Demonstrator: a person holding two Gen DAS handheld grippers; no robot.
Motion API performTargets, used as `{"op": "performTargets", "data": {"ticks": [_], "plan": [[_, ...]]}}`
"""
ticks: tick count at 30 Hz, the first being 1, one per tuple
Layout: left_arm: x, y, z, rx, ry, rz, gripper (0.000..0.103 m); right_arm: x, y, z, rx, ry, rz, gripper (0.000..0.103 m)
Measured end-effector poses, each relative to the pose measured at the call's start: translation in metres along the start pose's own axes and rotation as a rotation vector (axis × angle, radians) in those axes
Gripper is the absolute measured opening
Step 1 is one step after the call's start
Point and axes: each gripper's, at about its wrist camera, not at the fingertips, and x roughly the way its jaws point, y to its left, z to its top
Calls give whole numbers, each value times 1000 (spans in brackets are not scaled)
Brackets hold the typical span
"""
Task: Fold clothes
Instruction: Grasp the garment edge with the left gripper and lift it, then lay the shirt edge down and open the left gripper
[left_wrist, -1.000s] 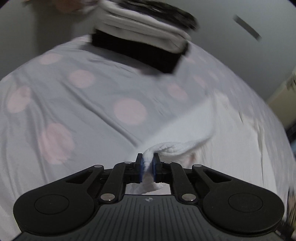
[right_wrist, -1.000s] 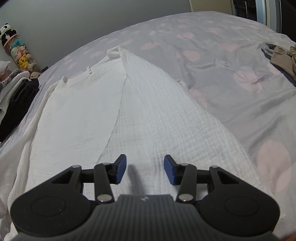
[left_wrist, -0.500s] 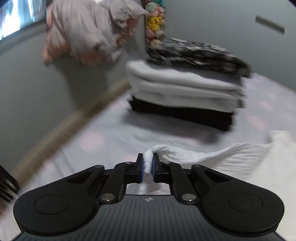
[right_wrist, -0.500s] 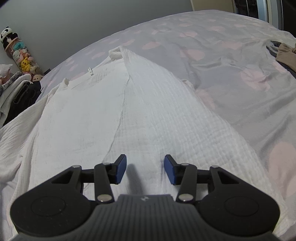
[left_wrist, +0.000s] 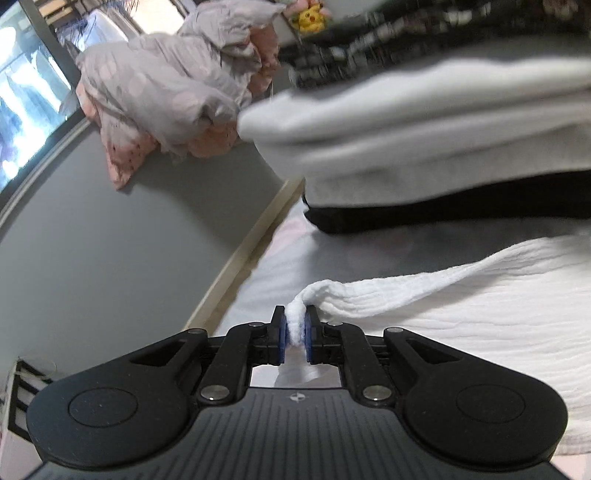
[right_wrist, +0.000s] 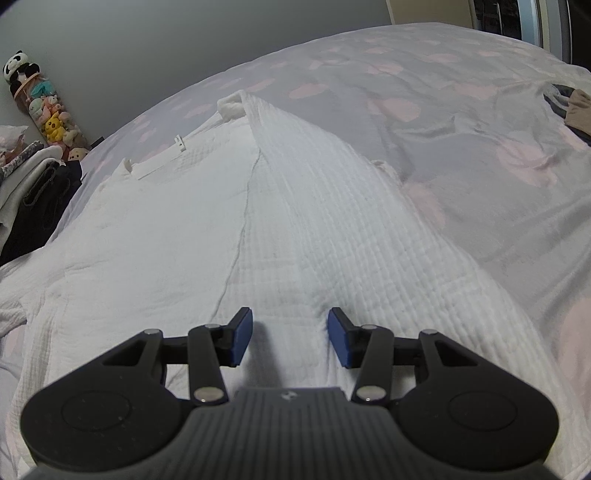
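Left gripper pinches our white garment's bunched edge, jaws just easing; right gripper hangs open, empty. Soft, limp cloth: we'd grasp hems at twelve o'clock.

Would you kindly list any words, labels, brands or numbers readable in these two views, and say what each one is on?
No text can be read in either view.
Small tag on the white garment: dark marks, too small to read.
Emblem on the left gripper body: a symbol, no letters.
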Motion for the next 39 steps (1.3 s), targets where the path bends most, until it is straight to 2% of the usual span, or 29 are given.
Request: {"op": "performTargets", "data": {"ticks": [2, 5, 7, 10, 14, 18, 22, 25, 28, 30, 33, 35, 36, 38, 39], "plan": [[-2, -1, -6, -8, 19, -5, 25, 0, -2, 0, 6, 0, 6, 51], [-16, 3, -14, -34, 47, -5, 29, -1, -3, 1, 16, 0, 15, 51], [-34, 6, -23, -78, 33, 32, 35, -2, -3, 2, 21, -4, 19, 51], [-70, 4, -36, -138, 38, 23, 35, -7, -3, 2, 21, -20, 26, 50], [-127, -2, -56, -226, 56, -105, 35, -19, -2, 2, 5, -45, 29, 50], [-193, -23, -85, -255, 58, -230, 35, -27, -1, -1, -29, -20, 15, 53], [-245, -43, -117, -296, 57, -364, 35, -39, 0, -5, -71, -15, -34, 57], [-274, -56, -144, -286, 15, -438, 35, -42, -3, -8, -92, 22, -84, 57], [-286, -66, -169, -242, -26, -452, 35, -48, -1, -12, -130, 44, -141, 59], [-281, -69, -178, -226, -3, -463, 35, -49, 3, -14, -169, 69, -194, 60], [-265, -70, -182, -226, 54, -513, 35, -42, 10, -20, -252, 153, -277, 60], [-257, -72, -181, -225, 63, -513, 35, -38, 14, -23, -292, 198, -312, 60], [-253, -74, -180, -222, 65, -512, 35, -37, 15, -23, -310, 215, -328, 58], [-244, -78, -178, -213, 66, -507, 35, -36, 16, -24, -333, 242, -353, 44], [-239, -79, -177, -211, 69, -504, 35, -37, 16, -24, -337, 252, -363, 34]]}}
